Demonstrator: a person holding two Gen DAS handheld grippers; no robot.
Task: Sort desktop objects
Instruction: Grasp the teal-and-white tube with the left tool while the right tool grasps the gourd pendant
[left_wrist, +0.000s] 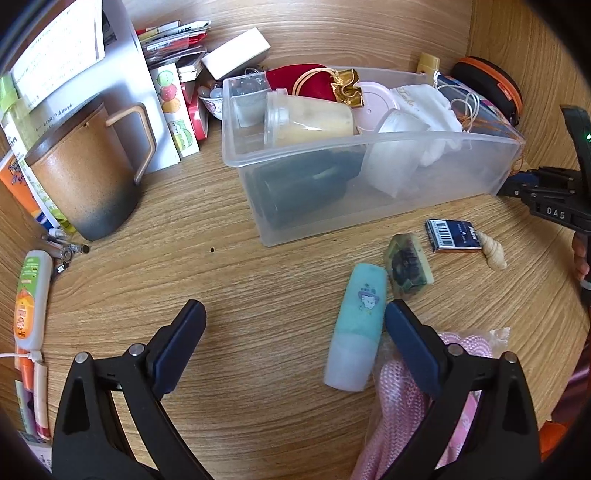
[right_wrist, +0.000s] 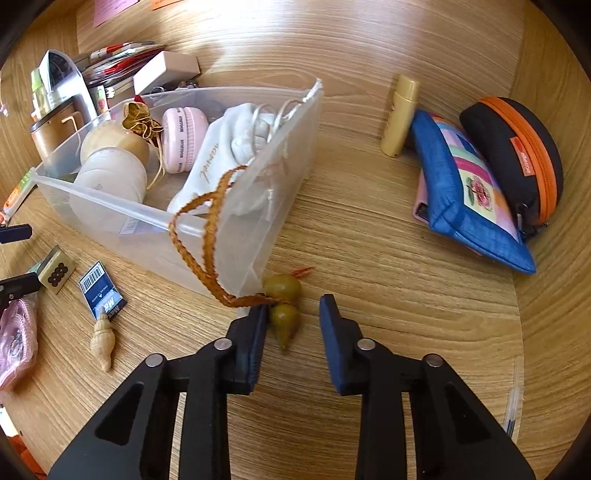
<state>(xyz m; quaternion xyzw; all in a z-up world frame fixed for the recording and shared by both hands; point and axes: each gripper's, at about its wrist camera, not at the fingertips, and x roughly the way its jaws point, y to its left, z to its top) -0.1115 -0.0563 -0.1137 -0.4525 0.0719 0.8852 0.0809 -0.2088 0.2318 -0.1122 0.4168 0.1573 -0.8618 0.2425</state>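
A clear plastic bin (left_wrist: 369, 177) (right_wrist: 240, 240) on the wooden desk holds jars, a white cloth and a pink case. Beside its near corner lies an olive double-gourd pendant (right_wrist: 284, 317). Its orange braided cord (right_wrist: 199, 229) loops up over the bin's rim. My right gripper (right_wrist: 293, 304) is open around the pendant: the left pad touches it and the right pad stands clear. My left gripper (left_wrist: 295, 310) is open wide over bare desk. A teal bottle (left_wrist: 358, 325) lies just inside its right finger, and a pink mesh bag (left_wrist: 406, 387) lies under that finger.
A green block (left_wrist: 408, 267), a blue barcode box (left_wrist: 452, 236) and a shell (left_wrist: 493, 251) lie before the bin. A brown mug (left_wrist: 85, 173) and a tube (left_wrist: 31, 299) stand left. A blue pouch (right_wrist: 469, 195), a black-orange case (right_wrist: 517, 155) and a gold tube (right_wrist: 400, 114) sit right.
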